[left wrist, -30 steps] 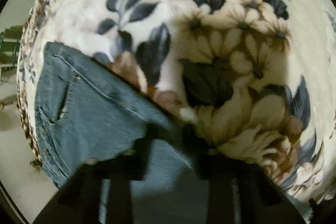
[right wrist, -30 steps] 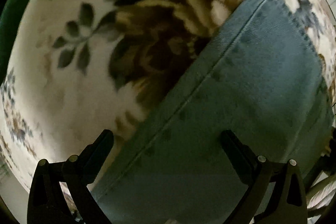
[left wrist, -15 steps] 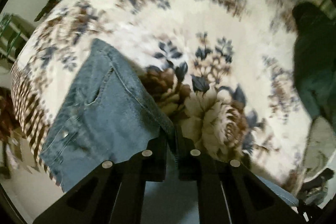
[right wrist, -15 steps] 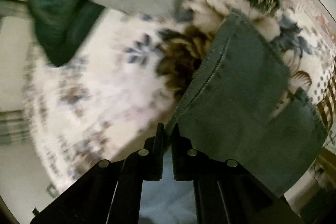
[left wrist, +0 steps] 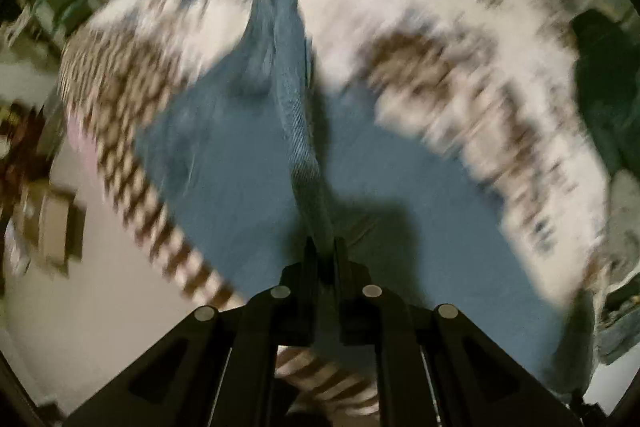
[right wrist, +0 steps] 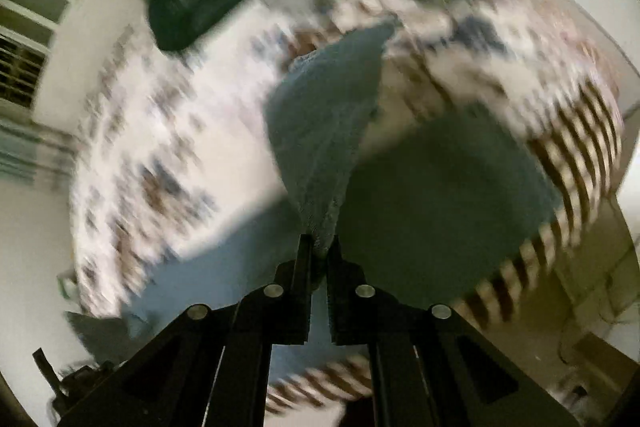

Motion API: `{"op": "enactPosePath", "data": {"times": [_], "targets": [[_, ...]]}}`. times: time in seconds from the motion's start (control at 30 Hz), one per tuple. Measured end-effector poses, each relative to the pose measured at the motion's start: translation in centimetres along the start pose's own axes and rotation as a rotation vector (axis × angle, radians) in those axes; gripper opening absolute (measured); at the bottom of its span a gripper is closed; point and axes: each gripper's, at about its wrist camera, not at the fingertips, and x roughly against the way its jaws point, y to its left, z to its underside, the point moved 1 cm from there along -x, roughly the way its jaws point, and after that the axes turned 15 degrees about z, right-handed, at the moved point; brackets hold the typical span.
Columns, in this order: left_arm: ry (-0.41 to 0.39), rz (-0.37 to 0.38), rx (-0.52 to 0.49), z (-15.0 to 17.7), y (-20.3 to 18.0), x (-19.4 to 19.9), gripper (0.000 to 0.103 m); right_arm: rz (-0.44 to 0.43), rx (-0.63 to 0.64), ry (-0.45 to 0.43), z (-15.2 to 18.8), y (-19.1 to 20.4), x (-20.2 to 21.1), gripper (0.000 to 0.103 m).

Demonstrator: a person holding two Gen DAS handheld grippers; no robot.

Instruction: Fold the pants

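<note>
Mostly blurred: both fingers (left wrist: 326, 251) (right wrist: 318, 247) pinch lifted pants (left wrist: 288, 99) above blanket (left wrist: 460, 27).

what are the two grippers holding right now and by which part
Both hold the blue jeans. The left gripper and the right gripper are each shut on a pinched fold of denim, lifted above the floral blanket. Blur hides which part.

Dim room: floral blanket (left wrist: 460, 39) on bed, pale floor (left wrist: 80, 307).
</note>
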Motion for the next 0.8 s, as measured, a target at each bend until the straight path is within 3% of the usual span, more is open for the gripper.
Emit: {"op": "enactPosePath", "data": {"times": [0.17,0.27,0.3,0.37,0.4,0.43,0.47,0.53,0.7,0.8], "targets": [[0.091,-0.04,0.123,2.9,5.1,-5.9,0.008,0.083,0.013,0.097,2.2,-2.7,-5.3,0.009],[0.075,-0.01,0.17,2.3,5.3,-5.3,0.008,0.095,0.014,0.145,2.5,-3.8,-5.8,0.023],[0.066,-0.003,0.17,2.0,5.0,-4.8,0.008,0.086,0.006,0.152,2.3,-4.5,-5.3,0.035],[0.037,-0.012,0.151,1.4,4.2,-3.3,0.009,0.042,-0.035,0.141,1.7,-5.9,-3.8,0.049],[0.007,-0.03,0.132,0.9,3.6,-2.3,0.013,0.019,-0.065,0.124,1.1,-6.8,-2.7,0.055],[-0.017,-0.036,0.118,0.6,3.1,-1.6,0.026,0.004,-0.099,0.098,0.2,-7.9,-1.9,0.057],[-0.037,-0.044,0.101,0.3,2.7,-1.1,0.046,-0.004,-0.126,0.083,-0.6,-8.7,-1.5,0.058],[-0.074,-0.058,0.059,-0.3,1.7,-0.4,0.073,-0.018,-0.181,0.064,-2.8,-10.2,-1.6,0.059],[-0.08,-0.081,-0.051,0.2,-1.1,-0.9,0.077,-0.005,-0.19,0.074,-9.1,-9.3,-6.3,0.059],[-0.049,-0.1,-0.131,1.2,-3.5,-2.0,0.077,0.047,-0.174,0.091,-10.7,-7.9,-9.4,0.058]]}}
